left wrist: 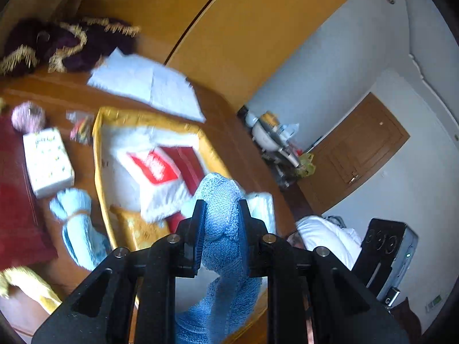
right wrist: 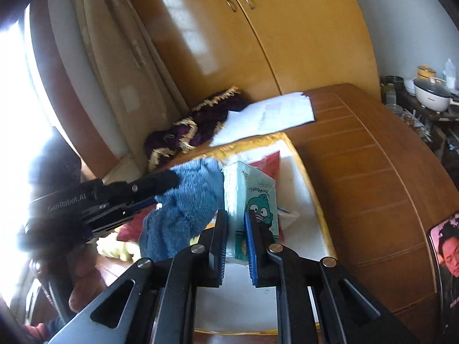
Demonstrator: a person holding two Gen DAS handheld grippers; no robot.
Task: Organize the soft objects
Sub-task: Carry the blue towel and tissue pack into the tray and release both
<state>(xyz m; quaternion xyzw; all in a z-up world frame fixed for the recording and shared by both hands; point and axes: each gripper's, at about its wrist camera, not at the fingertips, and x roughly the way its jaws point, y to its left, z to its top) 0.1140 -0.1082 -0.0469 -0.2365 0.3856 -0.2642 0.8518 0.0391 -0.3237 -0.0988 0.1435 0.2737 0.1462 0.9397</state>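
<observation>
Left wrist view: left gripper clamps a blue towel; right gripper squeezes a Hangyodon tissue pack over the gold-rimmed box.

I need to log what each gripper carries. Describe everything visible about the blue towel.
The blue towel is a fluffy, looped terry cloth in mid blue, bunched rather than folded. The left gripper is shut on it: a rounded hump pokes up between the fingers and the rest hangs limp below. It is lifted above the gold-edged box on the wooden table. From the right wrist view it hangs beside the tissue pack; contact between them is unclear.
</observation>
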